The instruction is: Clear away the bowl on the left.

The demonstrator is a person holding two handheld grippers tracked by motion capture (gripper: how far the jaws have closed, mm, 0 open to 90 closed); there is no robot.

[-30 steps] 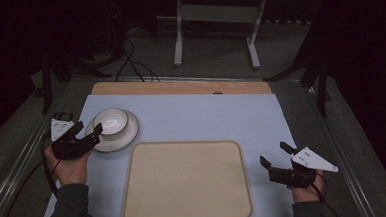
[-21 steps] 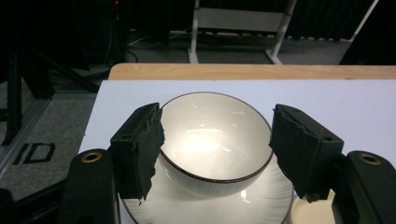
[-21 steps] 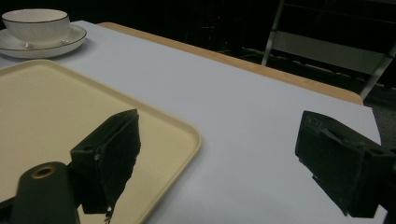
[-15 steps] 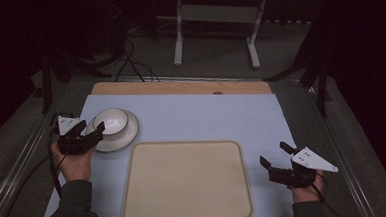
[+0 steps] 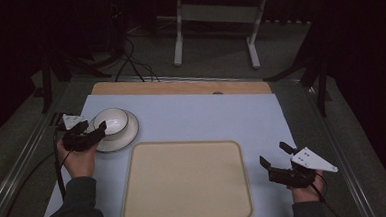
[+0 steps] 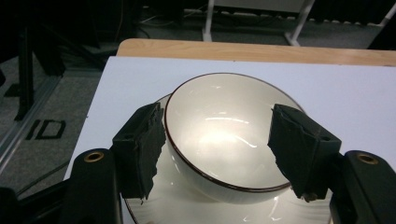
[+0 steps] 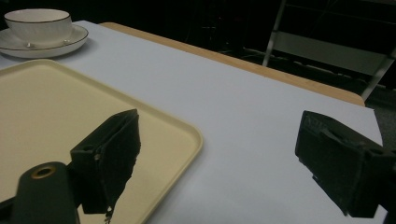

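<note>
Two grippers were at the table. Left gripper (image 6: 217, 154): jaws wide apart, one either side of the white bowl (image 6: 224, 130), pads not seen pressing its rim. Bowl stood on a saucer (image 5: 125, 137) at the blue mat's (image 5: 206, 113) left, just beyond the cream tray's (image 5: 185, 181) corner. Right gripper (image 5: 276, 159): jaws wide, holding nothing, over the mat beside the tray's right edge.

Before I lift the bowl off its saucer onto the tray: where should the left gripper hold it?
Across the rim of the bowl, from the near side and above: the left gripper already straddles it with open jaws, and the saucer blocks a lower grip.
</note>
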